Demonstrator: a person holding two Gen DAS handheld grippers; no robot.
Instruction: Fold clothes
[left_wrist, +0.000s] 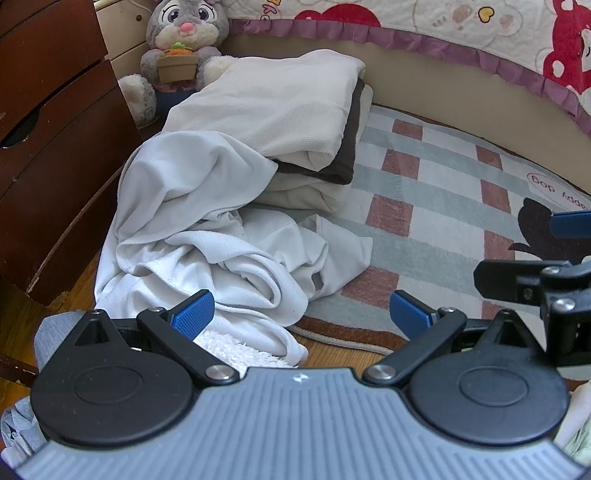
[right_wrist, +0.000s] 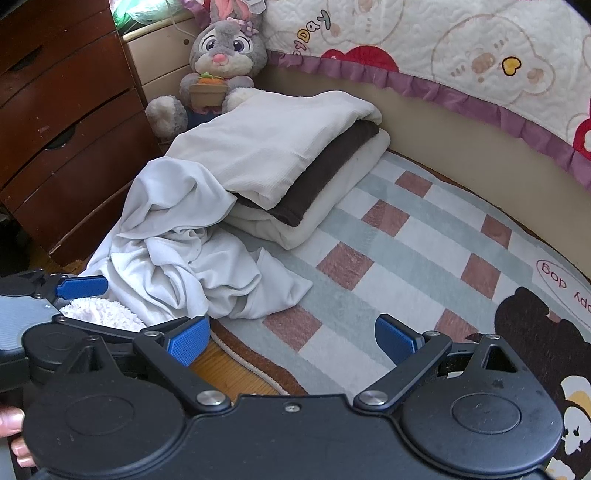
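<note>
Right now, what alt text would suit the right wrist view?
A crumpled white garment lies on a checked rug beside a folded stack of clothes. The open right gripper hovers in front, fingers apart; a plush rabbit sits behind.

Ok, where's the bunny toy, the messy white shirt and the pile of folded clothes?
bunny toy (right_wrist: 225, 51): right wrist view, on its face.
messy white shirt (left_wrist: 192, 236): left wrist view, on its crumpled middle.
pile of folded clothes (right_wrist: 273, 147): right wrist view, on the top cream layer.

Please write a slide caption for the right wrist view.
Open right tool faces crumpled white garment beside folded stack on checked rug.
</note>
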